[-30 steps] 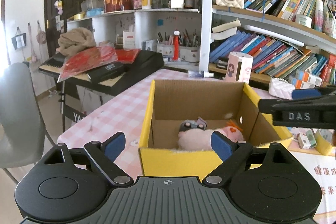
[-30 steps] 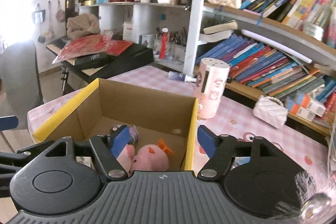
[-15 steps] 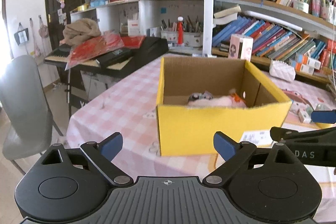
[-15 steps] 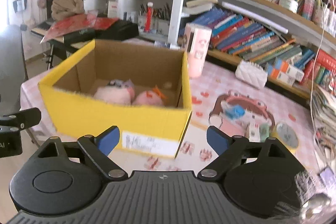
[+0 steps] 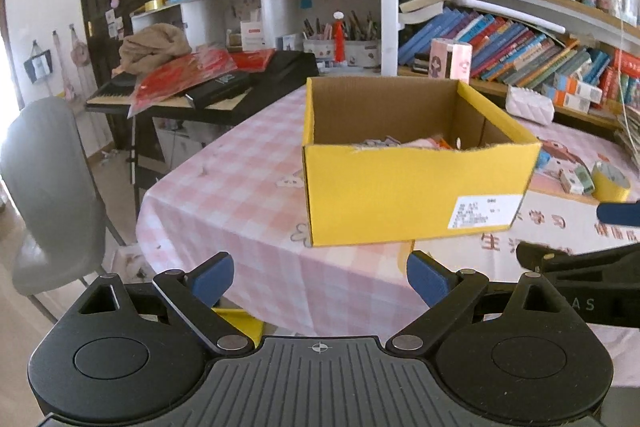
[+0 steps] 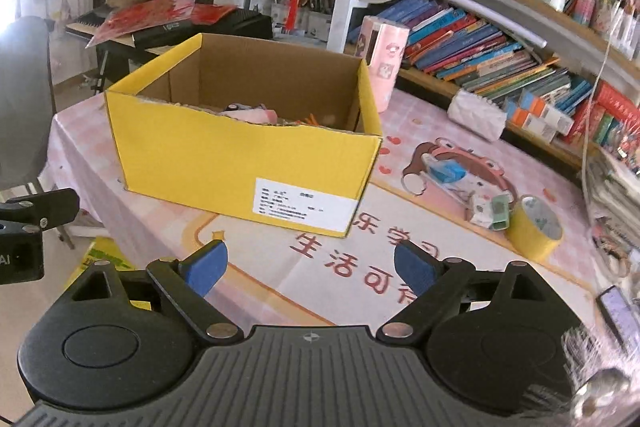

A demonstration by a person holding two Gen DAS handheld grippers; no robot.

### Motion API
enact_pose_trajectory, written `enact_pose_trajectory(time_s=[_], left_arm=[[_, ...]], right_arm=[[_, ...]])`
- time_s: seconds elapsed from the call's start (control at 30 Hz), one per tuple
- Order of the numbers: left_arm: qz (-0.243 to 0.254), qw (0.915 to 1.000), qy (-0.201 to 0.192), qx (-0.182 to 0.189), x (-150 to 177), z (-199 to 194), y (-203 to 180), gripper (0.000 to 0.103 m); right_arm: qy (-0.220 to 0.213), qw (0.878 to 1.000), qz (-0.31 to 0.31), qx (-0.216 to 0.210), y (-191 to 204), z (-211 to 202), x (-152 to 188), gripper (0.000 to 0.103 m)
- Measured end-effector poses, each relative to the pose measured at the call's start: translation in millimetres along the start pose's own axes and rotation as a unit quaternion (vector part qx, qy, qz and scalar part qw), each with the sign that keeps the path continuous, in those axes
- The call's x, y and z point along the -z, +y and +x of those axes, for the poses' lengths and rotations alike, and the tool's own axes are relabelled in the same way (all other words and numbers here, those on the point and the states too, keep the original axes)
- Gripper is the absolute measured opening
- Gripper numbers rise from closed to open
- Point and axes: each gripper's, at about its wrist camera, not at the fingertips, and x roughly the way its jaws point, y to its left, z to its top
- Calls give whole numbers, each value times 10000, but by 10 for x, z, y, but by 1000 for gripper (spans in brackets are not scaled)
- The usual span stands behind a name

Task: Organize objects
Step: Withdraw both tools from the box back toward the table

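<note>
A yellow cardboard box (image 5: 412,187) stands open on the pink checked table; it also shows in the right wrist view (image 6: 240,167). Pink plush toys (image 6: 256,115) lie inside, their tops just showing over the front wall (image 5: 420,143). My left gripper (image 5: 320,277) is open and empty, held back from the box over the table's near edge. My right gripper (image 6: 308,263) is open and empty, in front of the box above the printed mat. The right gripper's finger shows at the right edge of the left wrist view (image 5: 618,213).
A yellow tape roll (image 6: 536,225), small cartons (image 6: 490,213) and a white quilted pouch (image 6: 476,115) lie right of the box. A pink cylinder (image 6: 382,61) stands behind it. A grey chair (image 5: 48,187) and a keyboard (image 5: 224,87) are on the left. Bookshelves (image 5: 520,43) run behind.
Both grippers have pulled back and down from over the box. The toys stay inside the box. Both stay open and empty.
</note>
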Motion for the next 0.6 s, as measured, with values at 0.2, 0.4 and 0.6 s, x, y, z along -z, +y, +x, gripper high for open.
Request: enact_pose_trajectory(time_s=[0.2,0.4,0.6], left_arm=[[100,9999,73,43,68,-47,-17,95],[122,9998,107,85,126,-90,-24,95],[233,9994,121,227,162,-116,-76,95]], right_arm=[[50,10000,-13,38,21,-83,113,91],[143,9998,121,11,26,-152,204,92],[190,9996,182,100,16,-222,290,91]])
